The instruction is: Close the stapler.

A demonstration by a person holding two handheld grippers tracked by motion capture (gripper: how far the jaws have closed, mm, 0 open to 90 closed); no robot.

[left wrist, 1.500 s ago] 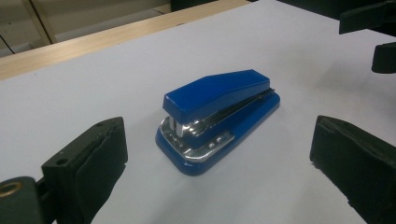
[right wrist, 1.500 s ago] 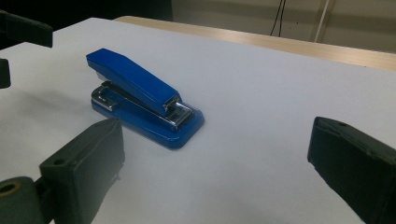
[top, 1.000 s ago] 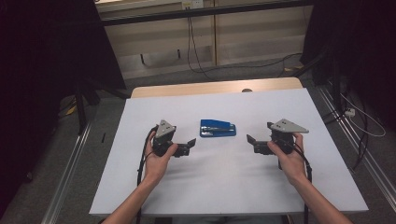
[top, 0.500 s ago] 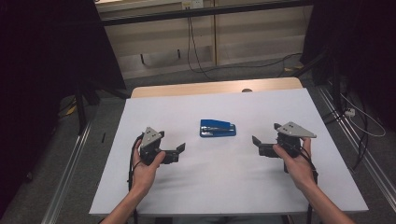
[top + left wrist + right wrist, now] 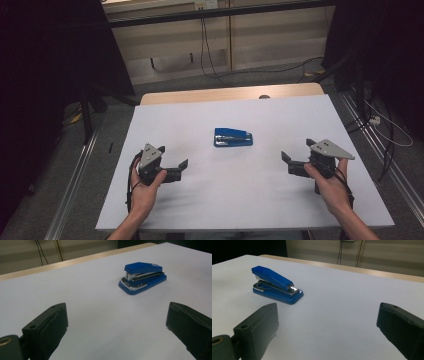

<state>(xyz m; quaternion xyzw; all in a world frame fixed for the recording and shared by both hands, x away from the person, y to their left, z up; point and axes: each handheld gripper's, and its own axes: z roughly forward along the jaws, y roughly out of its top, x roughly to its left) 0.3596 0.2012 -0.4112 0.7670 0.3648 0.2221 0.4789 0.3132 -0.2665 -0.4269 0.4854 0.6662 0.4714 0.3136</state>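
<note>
Poised with left hand-held gripper (image 5: 176, 167) and right hand-held gripper (image 5: 292, 163) both spread wide, blue stapler (image 5: 233, 137) ahead between them, untouched; next, closing in squarely.

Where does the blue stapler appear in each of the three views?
High view: stapler at the table's middle, between both hands.
Left gripper view: stapler upper right of centre.
Right gripper view: stapler upper left.
Shared landmark: the wooden table edge beyond the white top.
</note>
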